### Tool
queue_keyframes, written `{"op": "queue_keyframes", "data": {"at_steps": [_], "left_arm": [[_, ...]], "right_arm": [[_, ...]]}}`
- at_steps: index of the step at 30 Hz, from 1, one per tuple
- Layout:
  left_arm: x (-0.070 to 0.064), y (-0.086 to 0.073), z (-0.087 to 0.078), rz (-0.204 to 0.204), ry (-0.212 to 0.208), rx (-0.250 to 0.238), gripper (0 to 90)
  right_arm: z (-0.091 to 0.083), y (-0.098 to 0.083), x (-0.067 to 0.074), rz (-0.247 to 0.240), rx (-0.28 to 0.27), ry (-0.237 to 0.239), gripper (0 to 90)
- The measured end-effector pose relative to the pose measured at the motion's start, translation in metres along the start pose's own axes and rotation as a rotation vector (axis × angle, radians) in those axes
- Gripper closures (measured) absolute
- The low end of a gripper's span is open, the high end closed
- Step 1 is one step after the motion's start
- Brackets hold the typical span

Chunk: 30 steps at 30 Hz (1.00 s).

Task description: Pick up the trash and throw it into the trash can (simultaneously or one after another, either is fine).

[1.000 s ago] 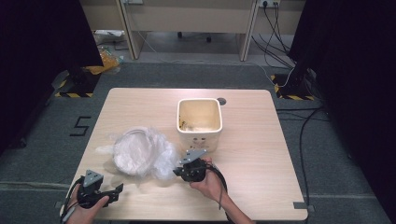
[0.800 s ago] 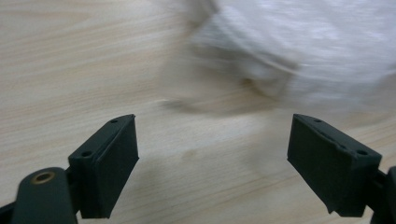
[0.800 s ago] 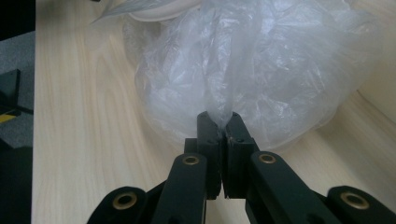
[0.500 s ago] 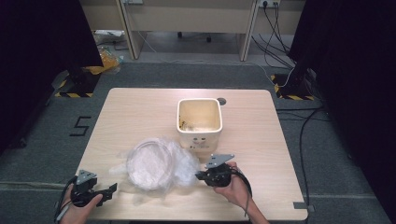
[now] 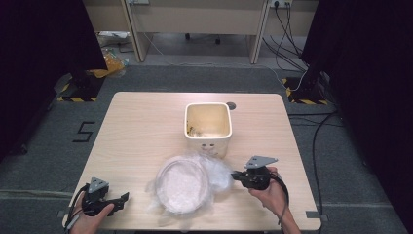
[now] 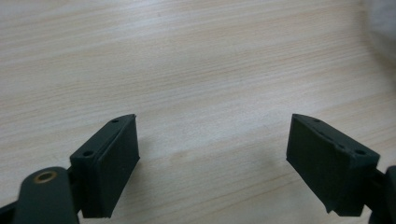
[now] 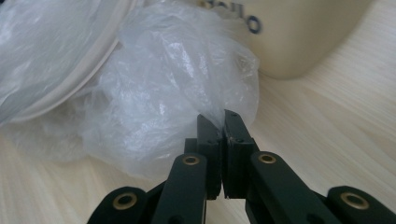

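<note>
Plastic bag: one clear, crumpled bag (image 5: 187, 183) lies at the lower middle of the high view, on the wooden table (image 5: 141, 126), with a pale ring showing through it.
Bag, close up: in the right gripper view the film (image 7: 168, 93) fills the upper left and middle, and the ring (image 7: 79, 70) curves through the upper left.
Right gripper: at the lower right of the high view, the right gripper (image 5: 237, 176) has its jaws together on the bag's right edge; the right gripper view (image 7: 219, 122) shows a fold of film pinched between the tips.
Left gripper: at the lower left of the high view, the left gripper (image 5: 122, 198) lies low over the table, well apart from the bag; the left gripper view (image 6: 212, 154) shows its jaws spread wide with bare wood between them.
Bin: one cream square bin (image 5: 208, 127) stands just above the bag in the high view, with scraps inside and dark lettering on its near wall.
In the way: the bin's near wall is just beside the bag's upper edge.
Round mark: one small dark disc (image 5: 231, 106) lies on the table by the bin's upper right corner.
Floor: a painted number five (image 5: 84, 131) at the left, and cables (image 5: 316, 141) at the right.
</note>
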<state>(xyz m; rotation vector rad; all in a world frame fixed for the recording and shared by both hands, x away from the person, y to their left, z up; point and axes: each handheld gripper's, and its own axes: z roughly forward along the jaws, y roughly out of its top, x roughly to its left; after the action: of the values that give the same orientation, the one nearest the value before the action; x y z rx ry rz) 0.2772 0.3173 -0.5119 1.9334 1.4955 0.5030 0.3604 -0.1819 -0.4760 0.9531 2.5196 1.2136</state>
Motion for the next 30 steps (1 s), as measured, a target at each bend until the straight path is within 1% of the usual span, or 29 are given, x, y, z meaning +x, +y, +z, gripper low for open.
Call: {"op": "queue_keyframes", "data": {"at_steps": [1,2,3,4,5,6,7,8,9,10,11,12,13,14,15,17,19,20,21,22,23,26,27,28,29,30], "left_arm": [[-0.002,0.001,0.0,0.004,-0.001,-0.001,16.5],[-0.002,0.001,0.0,0.004,-0.001,-0.001,16.5],[-0.004,0.001,0.001,0.01,-0.007,-0.002,16.5],[-0.009,0.002,0.003,0.021,-0.014,-0.002,16.5],[-0.009,0.002,0.003,0.021,-0.014,-0.002,16.5],[-0.012,0.003,0.005,0.025,-0.022,-0.003,16.5],[-0.017,0.004,0.008,0.04,-0.041,-0.001,16.5],[-0.02,0.004,0.009,0.05,-0.05,-0.001,16.5],[-0.02,0.004,0.009,0.05,-0.05,-0.001,16.5],[-0.027,0.005,0.012,0.067,-0.057,-0.004,16.5],[-0.027,0.005,0.012,0.067,-0.057,-0.004,16.6],[-0.029,0.006,0.014,0.076,-0.06,-0.004,16.6],[-0.034,0.007,0.017,0.087,-0.068,-0.015,16.6],[-0.034,0.007,0.017,0.087,-0.068,-0.015,16.6],[-0.037,0.007,0.019,0.097,-0.074,-0.018,16.6],[-0.042,0.009,0.021,0.111,-0.078,-0.021,16.4],[-0.044,0.009,0.022,0.115,-0.082,-0.021,16.4],[-0.045,0.009,0.022,0.115,-0.08,-0.025,16.4],[-0.046,0.01,0.023,0.122,-0.079,-0.023,15.8],[-0.047,0.01,0.024,0.12,-0.078,-0.025,15.8],[-0.049,0.01,0.025,0.128,-0.075,-0.025,15.6],[-0.051,0.01,0.026,0.134,-0.071,-0.03,15.6],[-0.053,0.01,0.026,0.144,-0.071,-0.031,15.6],[-0.053,0.01,0.026,0.144,-0.071,-0.031,15.6],[-0.054,0.01,0.027,0.147,-0.072,-0.031,15.6],[-0.055,0.01,0.027,0.149,-0.074,-0.031,15.7]], "right_arm": [[-0.004,-0.003,-0.004,0.015,-0.005,-0.014,87.7],[-0.004,-0.003,-0.004,0.015,-0.005,-0.014,87.7],[-0.009,-0.006,-0.008,0.029,-0.007,-0.027,87.7],[-0.018,-0.012,-0.02,0.058,-0.007,-0.063,87.7],[-0.018,-0.012,-0.02,0.058,-0.007,-0.063,87.7],[-0.025,-0.017,-0.029,0.089,-0.011,-0.093,87.7],[-0.029,-0.02,-0.036,0.101,-0.014,-0.105,87.7],[-0.033,-0.023,-0.041,0.119,-0.017,-0.118,87.7],[-0.033,-0.023,-0.041,0.119,-0.017,-0.118,87.7],[-0.042,-0.03,-0.053,0.157,-0.025,-0.15,87.7],[-0.042,-0.03,-0.053,0.157,-0.025,-0.15,87.7],[-0.046,-0.033,-0.057,0.169,-0.025,-0.163,87.8],[-0.054,-0.041,-0.067,0.205,-0.027,-0.199,87.8],[-0.054,-0.041,-0.067,0.205,-0.027,-0.199,87.8],[-0.057,-0.044,-0.071,0.208,-0.025,-0.211,87.8],[-0.064,-0.056,-0.082,0.249,-0.019,-0.235,87.8],[-0.065,-0.058,-0.084,0.257,-0.019,-0.239,87.8],[-0.067,-0.062,-0.087,0.266,-0.022,-0.247,87.8],[-0.07,-0.066,-0.091,0.285,-0.03,-0.256,87.8],[-0.07,-0.066,-0.091,0.285,-0.03,-0.256,87.8],[-0.074,-0.069,-0.095,0.294,-0.032,-0.269,87.9],[-0.08,-0.071,-0.099,0.298,-0.027,-0.297,87.8],[-0.082,-0.072,-0.1,0.297,-0.026,-0.31,87.8],[-0.082,-0.072,-0.1,0.297,-0.026,-0.31,87.8],[-0.087,-0.073,-0.103,0.299,-0.028,-0.329,87.7],[-0.088,-0.074,-0.103,0.301,-0.032,-0.334,86.5]]}}
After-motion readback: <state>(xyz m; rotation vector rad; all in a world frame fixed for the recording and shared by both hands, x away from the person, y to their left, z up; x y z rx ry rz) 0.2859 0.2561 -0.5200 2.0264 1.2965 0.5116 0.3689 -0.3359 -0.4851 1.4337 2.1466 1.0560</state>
